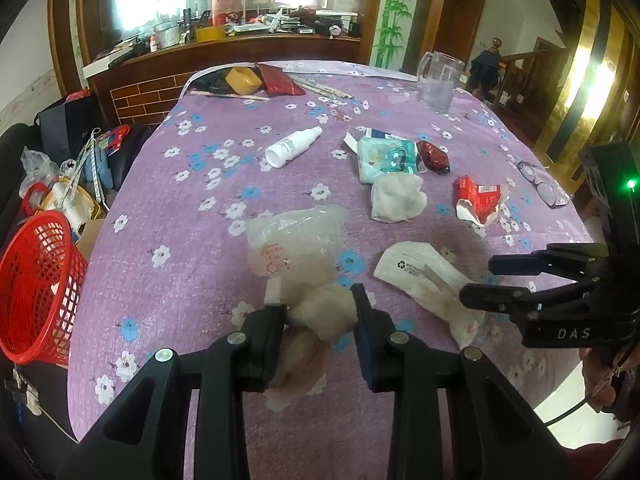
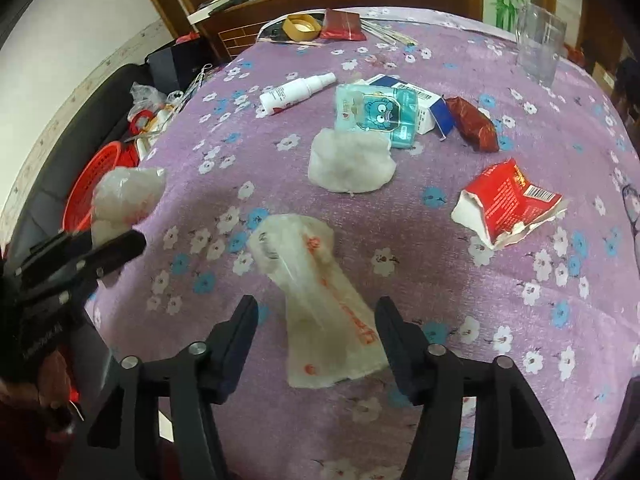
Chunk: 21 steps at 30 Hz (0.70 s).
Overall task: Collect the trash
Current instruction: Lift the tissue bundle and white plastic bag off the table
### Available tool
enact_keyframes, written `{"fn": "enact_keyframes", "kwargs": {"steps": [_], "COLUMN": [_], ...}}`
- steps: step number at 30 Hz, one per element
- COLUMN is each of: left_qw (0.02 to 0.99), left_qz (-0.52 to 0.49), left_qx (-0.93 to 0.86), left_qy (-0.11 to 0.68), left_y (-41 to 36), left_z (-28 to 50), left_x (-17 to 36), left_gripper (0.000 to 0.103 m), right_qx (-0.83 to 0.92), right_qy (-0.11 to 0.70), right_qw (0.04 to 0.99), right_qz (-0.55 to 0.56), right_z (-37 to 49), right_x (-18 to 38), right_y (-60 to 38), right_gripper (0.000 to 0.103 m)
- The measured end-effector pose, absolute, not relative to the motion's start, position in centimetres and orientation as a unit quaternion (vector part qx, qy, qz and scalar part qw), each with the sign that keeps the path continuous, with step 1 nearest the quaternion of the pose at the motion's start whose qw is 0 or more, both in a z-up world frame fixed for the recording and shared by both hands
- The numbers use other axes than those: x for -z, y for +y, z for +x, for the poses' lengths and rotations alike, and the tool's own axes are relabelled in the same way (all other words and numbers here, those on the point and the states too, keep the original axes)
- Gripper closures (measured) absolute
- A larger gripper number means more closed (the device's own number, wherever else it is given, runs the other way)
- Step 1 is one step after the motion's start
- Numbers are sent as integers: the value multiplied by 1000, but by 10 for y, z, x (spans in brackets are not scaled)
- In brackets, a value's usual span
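The left claw [image 1: 318, 316] grips a crumpled clear plastic bag [image 1: 296, 248] low in its frame. The right claw [image 2: 316, 316] stands wide and empty — a flat white wrapper [image 2: 320, 300] lies between its fingers on the table [image 2: 460, 280]. A red basket [image 1: 36, 288] sits at left.

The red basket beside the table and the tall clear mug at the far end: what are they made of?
Red basket: apparently moulded plastic, judging by its glossy open lattice walls. Clear mug: see-through, slightly cloudy; glass or clear plastic, can't tell which.
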<state>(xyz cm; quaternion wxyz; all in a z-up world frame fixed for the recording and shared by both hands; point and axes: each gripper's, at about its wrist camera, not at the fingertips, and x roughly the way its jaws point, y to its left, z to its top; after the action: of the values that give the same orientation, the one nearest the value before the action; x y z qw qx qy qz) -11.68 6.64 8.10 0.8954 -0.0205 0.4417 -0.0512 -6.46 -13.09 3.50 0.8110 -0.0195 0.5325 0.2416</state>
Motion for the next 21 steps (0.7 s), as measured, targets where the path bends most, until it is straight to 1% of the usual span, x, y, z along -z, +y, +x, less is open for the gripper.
{"fn": "enact_keyframes", "kwargs": {"steps": [4, 9, 11, 13, 15, 17, 18, 20, 21], "left_qw": [895, 894, 893, 893, 893, 893, 893, 894, 895], "left_qz": [-23, -21, -19, -19, -19, -21, -21, -20, -20], "left_qx": [48, 49, 49, 48, 46, 43, 42, 40, 40], "left_qy": [443, 445, 446, 447, 447, 447, 447, 446, 445], "left_y": [67, 66, 66, 64, 64, 65, 65, 64, 64], "left_z": [-117, -117, -117, -117, -116, -115, -115, -114, -114], "left_x": [-81, -80, -79, -78, -78, -78, -78, -78, -78], "left_gripper": [72, 72, 72, 72, 72, 72, 72, 72, 72], "right_qx": [-252, -256, -253, -251, -250, -248, -245, -235, -233], "right_qy": [532, 520, 528, 537, 536, 532, 533, 537, 538], "right_qw": [808, 811, 807, 802, 802, 805, 805, 806, 806], "right_qz": [-29, -76, -81, -79, -80, -86, -85, -83, -80], "right_z": [-68, -65, -60, -56, -58, -60, -61, -62, -62], "right_x": [-30, -22, -14, -8, -6, -6, -6, -6, -7], "right_y": [-131, -119, -119, -120, -119, -117, -115, -115, -114], "right_gripper": [36, 36, 36, 45, 46, 56, 71, 71, 73]}}
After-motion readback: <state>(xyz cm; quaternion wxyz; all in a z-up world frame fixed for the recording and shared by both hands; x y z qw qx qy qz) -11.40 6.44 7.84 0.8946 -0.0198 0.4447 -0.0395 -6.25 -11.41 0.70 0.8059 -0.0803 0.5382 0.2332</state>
